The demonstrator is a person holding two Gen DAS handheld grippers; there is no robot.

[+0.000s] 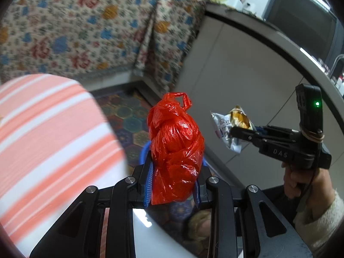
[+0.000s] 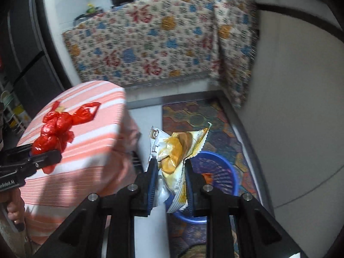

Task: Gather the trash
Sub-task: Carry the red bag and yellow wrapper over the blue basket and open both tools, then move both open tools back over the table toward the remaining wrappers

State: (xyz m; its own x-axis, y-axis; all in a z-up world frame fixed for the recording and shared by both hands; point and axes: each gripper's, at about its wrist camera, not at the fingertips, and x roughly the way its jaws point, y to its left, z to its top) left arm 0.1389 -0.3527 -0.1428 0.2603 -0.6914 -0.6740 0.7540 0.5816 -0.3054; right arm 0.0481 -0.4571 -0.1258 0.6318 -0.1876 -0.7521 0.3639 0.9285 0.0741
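My left gripper is shut on a knotted red plastic bag, which stands up between its blue pads. The same red bag shows at the left of the right wrist view, clamped in the left gripper. My right gripper is shut on a crumpled yellow and white snack wrapper. In the left wrist view that wrapper hangs from the right gripper, to the right of the red bag. A blue plastic basket sits on the floor just beyond and below the wrapper; only its rim peeks out behind the red bag.
A pink and white striped cloth covers a table or stool at the left. A floral cloth hangs over the counter behind. A patterned floor mat lies under the basket, and a pale cabinet wall rises at the right. A hand holds the right gripper.
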